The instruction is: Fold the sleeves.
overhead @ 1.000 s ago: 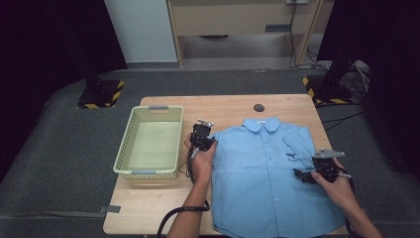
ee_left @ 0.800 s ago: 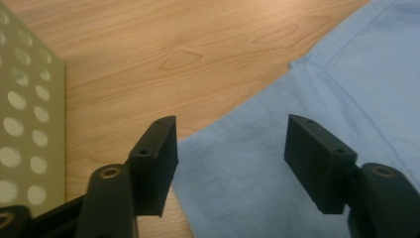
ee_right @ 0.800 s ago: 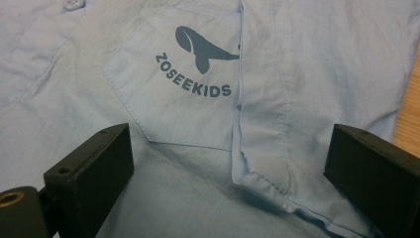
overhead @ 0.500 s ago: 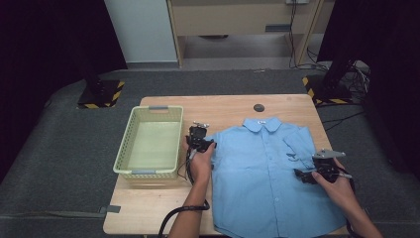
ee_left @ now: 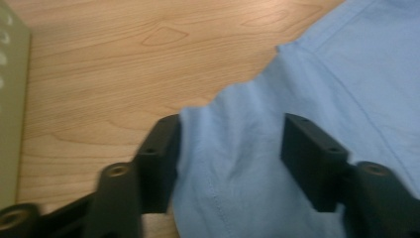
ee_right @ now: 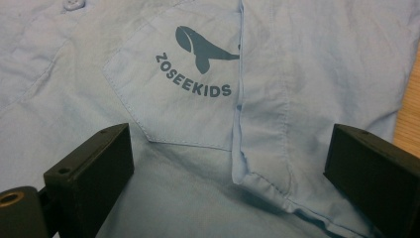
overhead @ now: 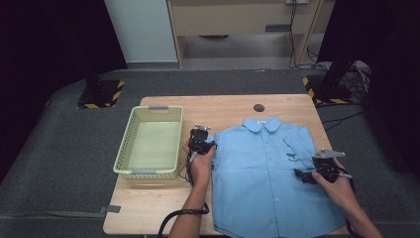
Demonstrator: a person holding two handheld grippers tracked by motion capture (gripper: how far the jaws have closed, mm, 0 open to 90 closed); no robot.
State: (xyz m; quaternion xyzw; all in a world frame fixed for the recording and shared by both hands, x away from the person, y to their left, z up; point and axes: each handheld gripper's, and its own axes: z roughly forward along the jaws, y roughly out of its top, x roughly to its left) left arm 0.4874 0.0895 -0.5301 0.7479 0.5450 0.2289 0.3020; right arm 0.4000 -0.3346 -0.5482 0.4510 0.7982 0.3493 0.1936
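A green basket (overhead: pixel 150 142) stands just left of the left gripper (overhead: pixel 200 139), closing that side. The shirt (overhead: pixel 267 173) covers most of the table (overhead: pixel 228 105), leaving bare wood beyond the collar, apart from a small dark disc (overhead: pixel 259 107), possibly a cable hole. The front left corner lies bare too.

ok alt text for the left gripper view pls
Two black gripper fingers straddle a bunched edge of a light blue shirt lying on a wooden table. A pale green basket sits at the left edge.
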